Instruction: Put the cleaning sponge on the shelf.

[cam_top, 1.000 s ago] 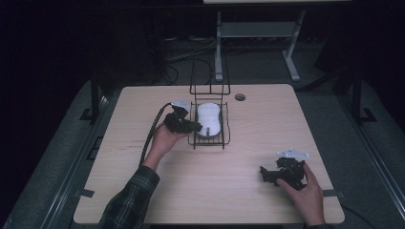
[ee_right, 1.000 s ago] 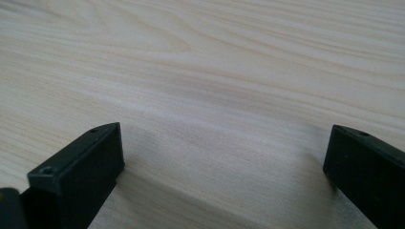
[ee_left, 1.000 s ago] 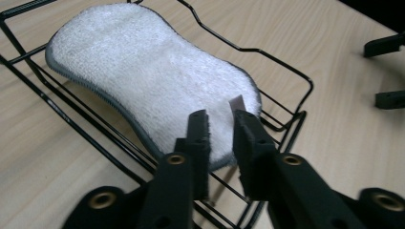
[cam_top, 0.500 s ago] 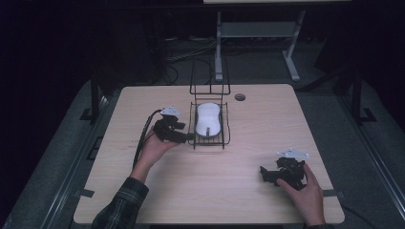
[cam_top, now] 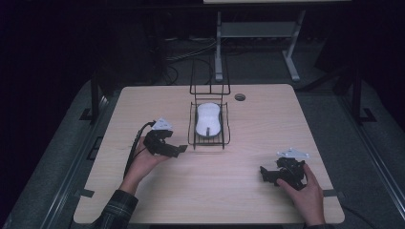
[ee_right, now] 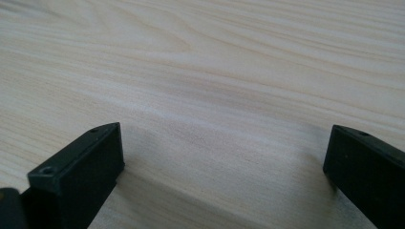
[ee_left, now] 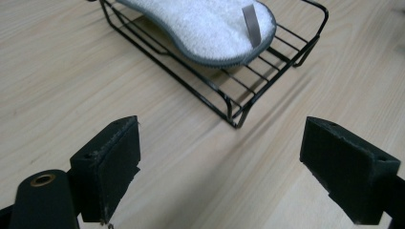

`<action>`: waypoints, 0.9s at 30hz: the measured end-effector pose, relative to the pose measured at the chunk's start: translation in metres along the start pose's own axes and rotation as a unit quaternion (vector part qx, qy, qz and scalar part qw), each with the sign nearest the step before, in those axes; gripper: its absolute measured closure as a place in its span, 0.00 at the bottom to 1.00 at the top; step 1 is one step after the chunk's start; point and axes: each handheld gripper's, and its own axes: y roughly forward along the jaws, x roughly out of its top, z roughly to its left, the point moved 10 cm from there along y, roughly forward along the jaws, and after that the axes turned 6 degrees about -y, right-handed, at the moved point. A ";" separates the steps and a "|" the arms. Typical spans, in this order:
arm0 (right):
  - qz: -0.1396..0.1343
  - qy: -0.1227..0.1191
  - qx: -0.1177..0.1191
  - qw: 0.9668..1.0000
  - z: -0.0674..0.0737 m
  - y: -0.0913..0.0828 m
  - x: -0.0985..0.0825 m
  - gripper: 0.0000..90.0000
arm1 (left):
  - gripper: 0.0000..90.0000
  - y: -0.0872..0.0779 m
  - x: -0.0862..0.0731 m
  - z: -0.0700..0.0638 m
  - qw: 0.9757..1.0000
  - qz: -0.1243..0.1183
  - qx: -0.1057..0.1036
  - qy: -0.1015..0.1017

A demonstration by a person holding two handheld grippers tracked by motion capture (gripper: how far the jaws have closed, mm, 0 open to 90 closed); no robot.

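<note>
L gripper (cam_top: 177, 150): jaws just opened wide, nothing btwn them; white sponge (ee_left: 205, 26) in wire rack (ee_left: 229, 102) lies just ahead. R gripper (cam_top: 267, 174): jaws spread, bare table (ee_right: 215, 71) ahead.

A sponge (cam_top: 208, 120) is lying in a wire rack (cam_top: 193, 136), which is sitting mid-table (cam_top: 248, 191), behind both grippers.

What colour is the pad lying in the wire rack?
White with a grey edge; the pad shows best in the left gripper view.
</note>
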 end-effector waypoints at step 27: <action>0.000 0.000 0.000 1.000 0.000 0.000 0.000 0.00 | 0.14 -0.042 -0.096 0.007 0.998 0.037 0.055 0.004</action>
